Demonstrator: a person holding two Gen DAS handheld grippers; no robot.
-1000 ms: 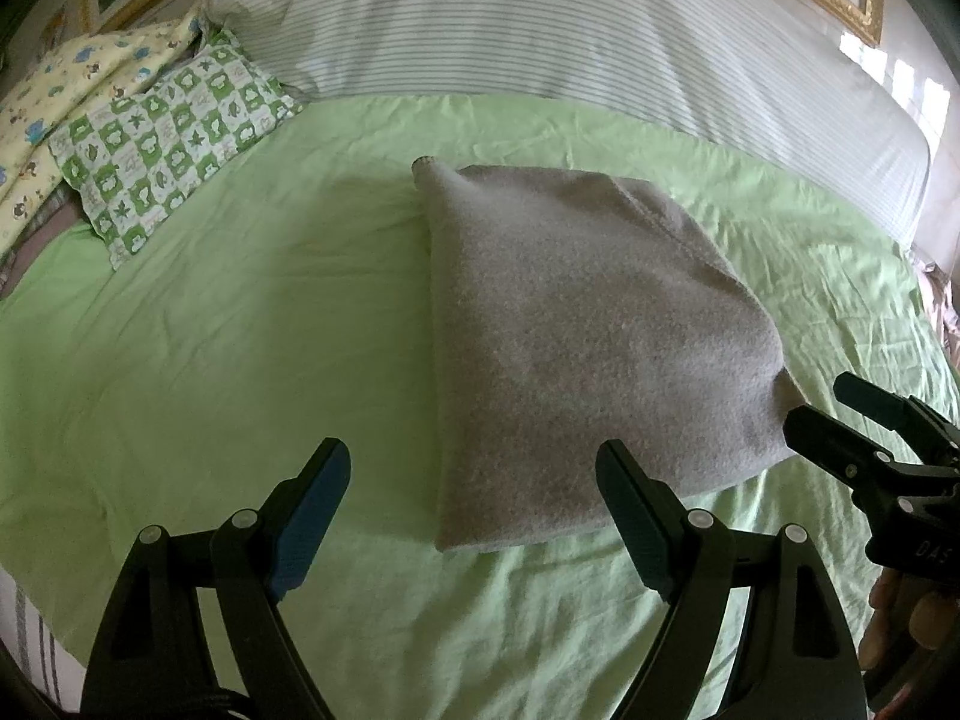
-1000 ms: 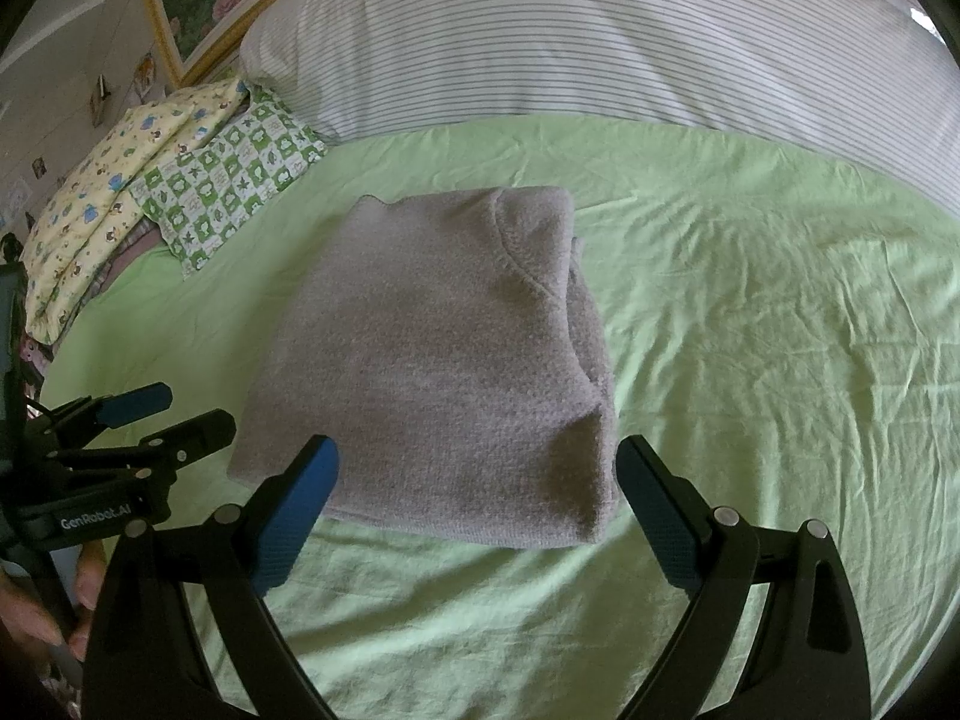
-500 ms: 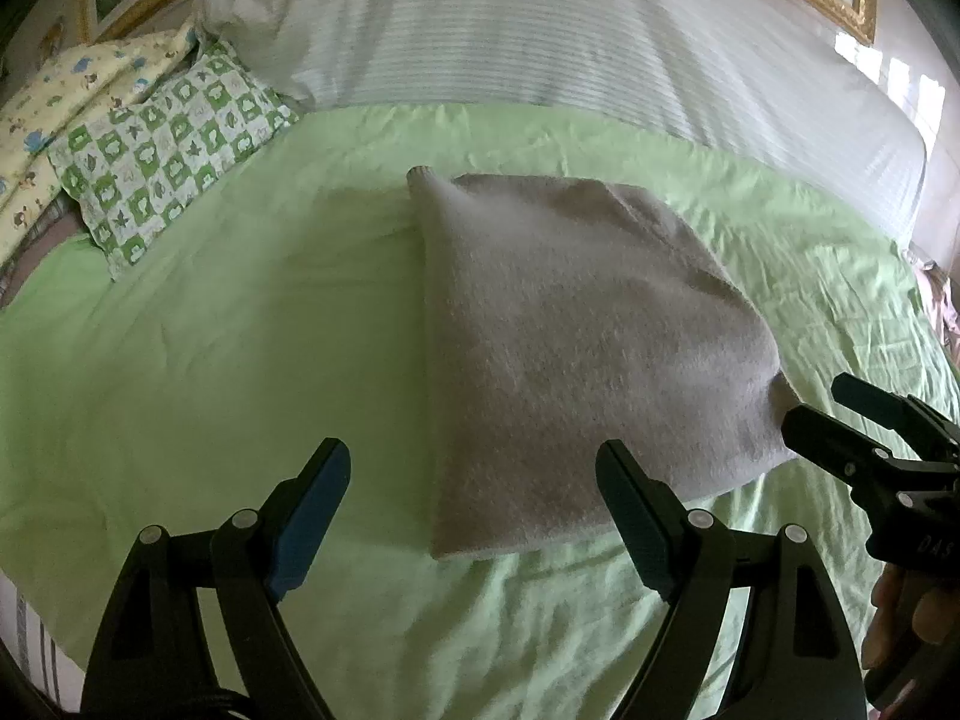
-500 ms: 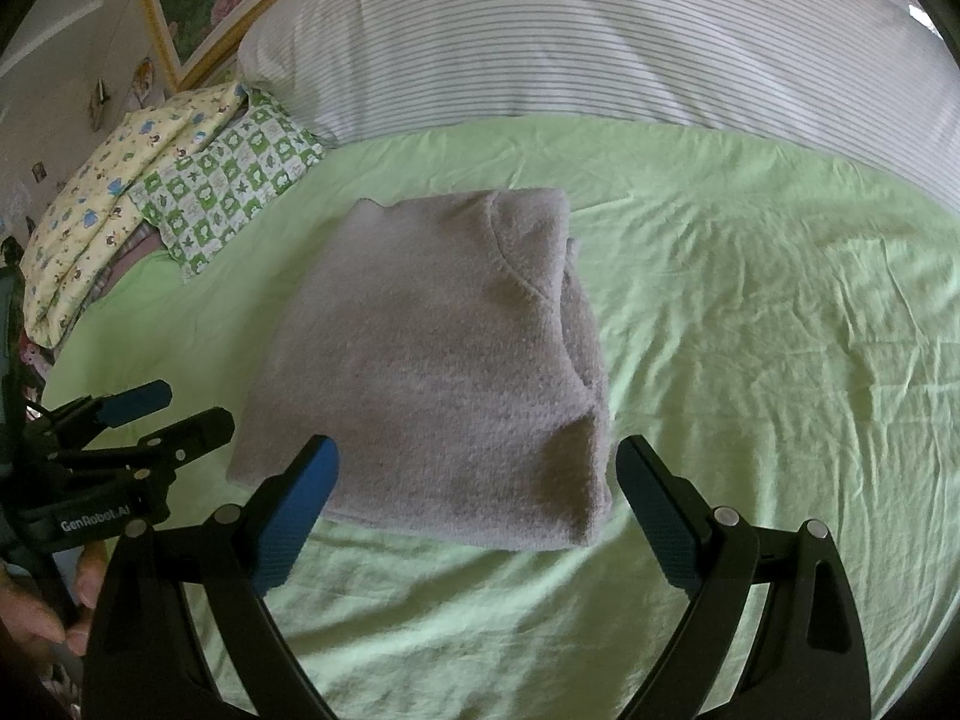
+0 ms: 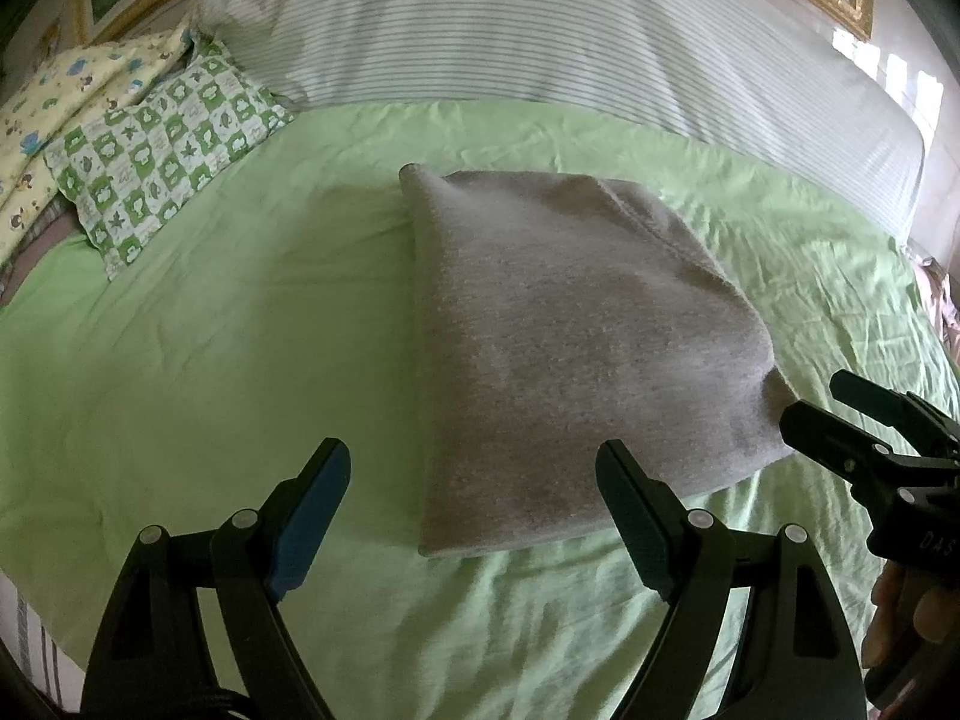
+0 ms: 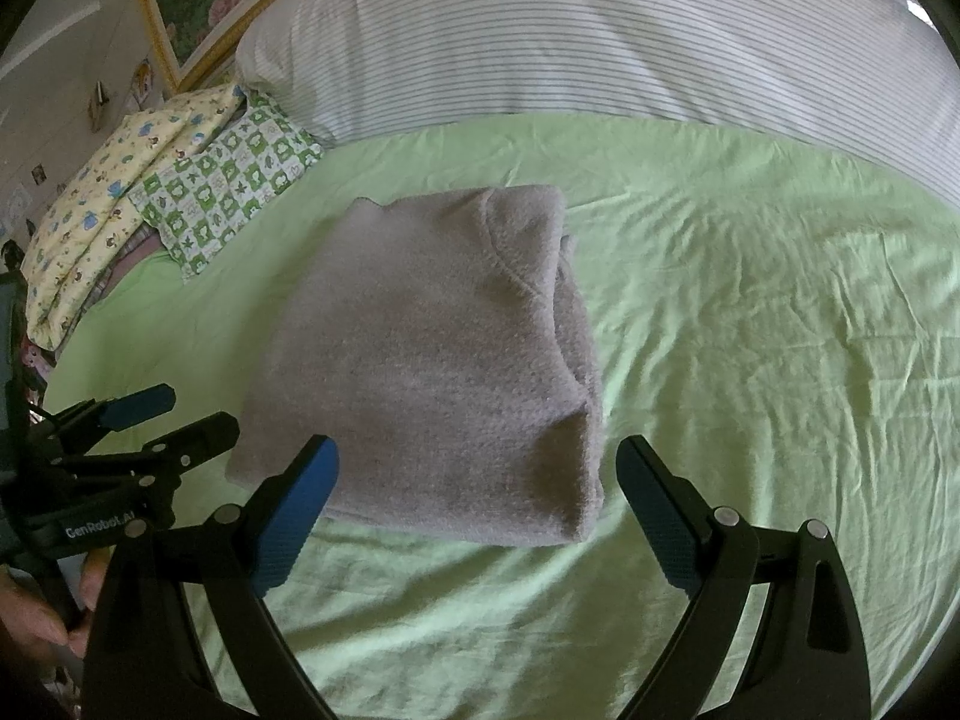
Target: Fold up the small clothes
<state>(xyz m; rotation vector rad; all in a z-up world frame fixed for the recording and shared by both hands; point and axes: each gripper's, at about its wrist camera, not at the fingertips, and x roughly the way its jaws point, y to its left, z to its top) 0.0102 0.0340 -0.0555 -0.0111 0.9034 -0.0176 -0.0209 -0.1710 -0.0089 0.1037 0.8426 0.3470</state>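
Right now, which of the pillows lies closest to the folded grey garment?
The checked pillow, green and white squares, is closest to the garment. The yellow pillow lies beyond it, further left; the striped one spans the head of the bed.

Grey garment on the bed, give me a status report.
Left claw open, empty. Right claw open, empty. Grey garment folded, lying flat on green sheet, neither claw touching. Nothing in the way.

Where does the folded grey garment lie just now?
In both wrist views the folded grey garment lies mid-bed on the green sheet, below the striped pillow, just ahead of both open tongs.
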